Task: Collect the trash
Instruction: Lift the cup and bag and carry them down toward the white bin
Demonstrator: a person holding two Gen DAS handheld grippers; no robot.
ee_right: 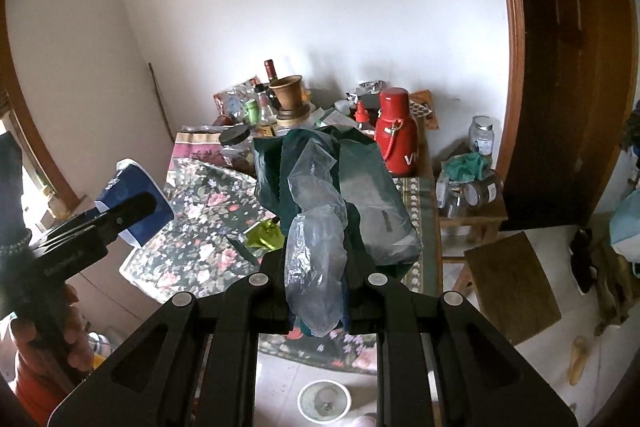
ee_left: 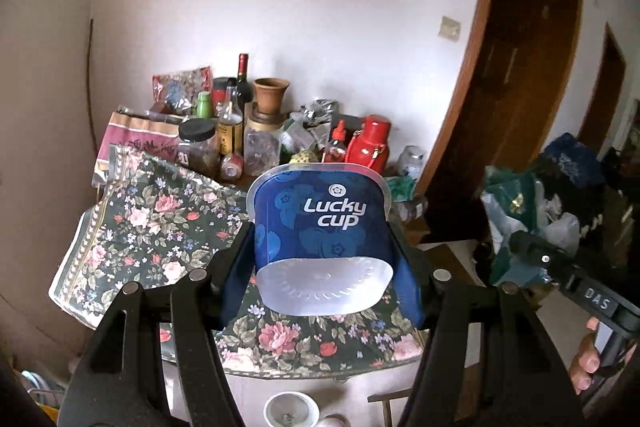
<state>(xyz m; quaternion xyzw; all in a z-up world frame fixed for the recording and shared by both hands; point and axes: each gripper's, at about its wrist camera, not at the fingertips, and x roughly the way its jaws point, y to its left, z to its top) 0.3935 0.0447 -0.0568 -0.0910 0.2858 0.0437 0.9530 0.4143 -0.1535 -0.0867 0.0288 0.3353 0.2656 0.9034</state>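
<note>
My left gripper (ee_left: 322, 255) is shut on a blue paper cup (ee_left: 320, 227) marked "Lucky cup", held sideways with its white base toward the camera, above the floral tablecloth (ee_left: 152, 227). From the right wrist view the same cup (ee_right: 134, 203) and the left gripper (ee_right: 124, 215) show at the left, carried by a hand. My right gripper (ee_right: 316, 283) is shut on a bundle of dark green and clear plastic bags (ee_right: 332, 195) that stands up from the pads. That bag bundle (ee_left: 520, 215) and the right gripper's body show at the right in the left wrist view.
Bottles, jars, a clay pot (ee_left: 270, 95) and a red flask (ee_right: 396, 135) crowd the far end of the table by the wall. A green foil scrap (ee_right: 266, 235) lies on the cloth. A white bowl (ee_right: 324, 401) sits on the floor below. Wooden stools (ee_right: 512, 291) stand at right.
</note>
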